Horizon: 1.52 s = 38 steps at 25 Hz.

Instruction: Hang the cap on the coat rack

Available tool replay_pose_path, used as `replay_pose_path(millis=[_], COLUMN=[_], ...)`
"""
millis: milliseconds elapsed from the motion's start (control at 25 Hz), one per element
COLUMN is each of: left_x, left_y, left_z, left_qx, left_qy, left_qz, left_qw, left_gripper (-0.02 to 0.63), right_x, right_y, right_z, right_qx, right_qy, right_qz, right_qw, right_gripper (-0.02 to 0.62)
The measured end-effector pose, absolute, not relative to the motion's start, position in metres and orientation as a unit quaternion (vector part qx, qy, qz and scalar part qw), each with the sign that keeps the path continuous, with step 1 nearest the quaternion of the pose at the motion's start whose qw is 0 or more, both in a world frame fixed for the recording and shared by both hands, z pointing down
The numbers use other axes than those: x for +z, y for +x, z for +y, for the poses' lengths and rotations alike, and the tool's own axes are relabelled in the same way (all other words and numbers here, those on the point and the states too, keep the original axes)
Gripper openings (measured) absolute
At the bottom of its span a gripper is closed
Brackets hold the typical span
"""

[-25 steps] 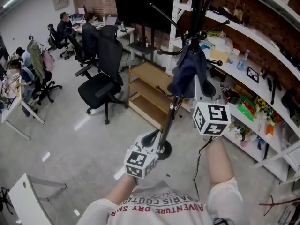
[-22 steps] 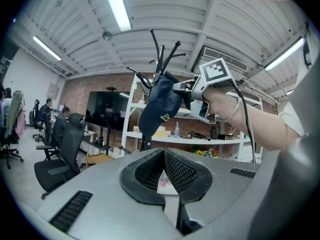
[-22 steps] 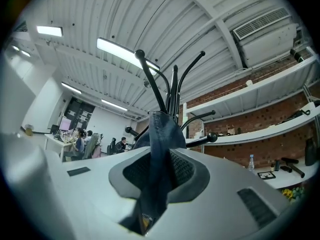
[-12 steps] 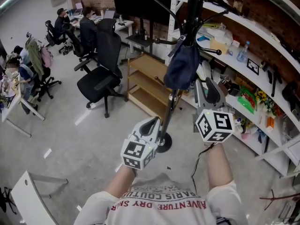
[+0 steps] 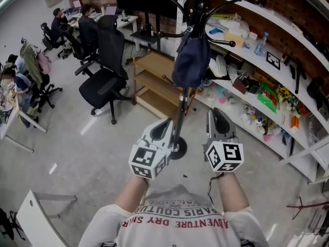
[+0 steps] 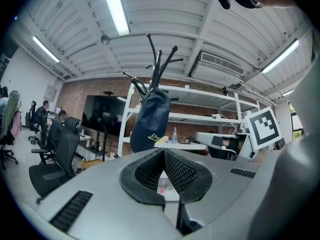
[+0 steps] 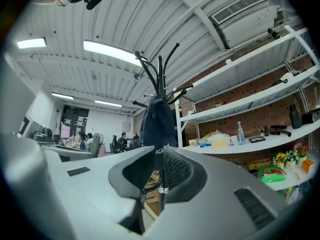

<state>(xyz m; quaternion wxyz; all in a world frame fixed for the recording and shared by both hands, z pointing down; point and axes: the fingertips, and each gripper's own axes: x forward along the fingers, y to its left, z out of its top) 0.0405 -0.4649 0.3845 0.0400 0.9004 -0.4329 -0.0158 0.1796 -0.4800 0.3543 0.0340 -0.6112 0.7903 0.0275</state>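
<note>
Withdrawn since a second ago: the right gripper, then raised against the cap, is now lowered beside the left gripper.

Cap: dark navy, hung from an upper hook of the coat rack. Long axis vertical, fuller end pointing down, apparently resting against the pole. Small yellow print is seen on the lower part, beginning with "D"; the rest cannot be read.

Grippers: both are held low and well apart from the cap, one either side of the pole. Jaws of each are pressed together, nothing between them.

Surroundings: rack base set on grey floor, with open room to the left. Low wooden shelf just behind; white wall shelving near on the right; black office chair to the left.

Shirt: "PARIS" and "ADVENTURE DRY" are read upside down.
</note>
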Motion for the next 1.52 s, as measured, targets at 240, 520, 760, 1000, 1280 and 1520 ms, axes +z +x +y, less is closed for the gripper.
replay_pose_path(millis=[240,520,760,1000,1280,1520], left_x=[0.375,0.376,0.383,0.382,0.387,0.386], left_y=[0.044,0.043,0.04,0.04,0.037,0.041], left_z=[-0.465,-0.469,-0.466,-0.469,-0.472,-0.471], left_qx=[-0.024,-0.03,-0.025,-0.023,-0.016,-0.013], left_qy=[0.902,0.903,0.903,0.902,0.902,0.903], left_qz=[-0.431,-0.426,-0.426,-0.428,-0.429,-0.428], left_qw=[0.029,0.045,0.046,0.051,0.049,0.04], left_gripper=[0.006,0.006,0.006,0.006,0.006,0.006], right_x=[0.368,0.384,0.393,0.39,0.387,0.39], right_y=[0.174,0.158,0.148,0.15,0.141,0.142], right_z=[-0.462,-0.458,-0.454,-0.459,-0.461,-0.462], right_qx=[0.024,-0.002,-0.015,-0.028,-0.012,-0.011], right_qy=[-0.611,-0.597,-0.589,-0.587,-0.581,-0.58], right_qz=[0.791,0.802,0.807,0.808,0.814,0.814], right_qw=[0.04,0.025,0.025,0.026,0.011,0.002], right_gripper=[0.021,0.017,0.015,0.015,0.015,0.015])
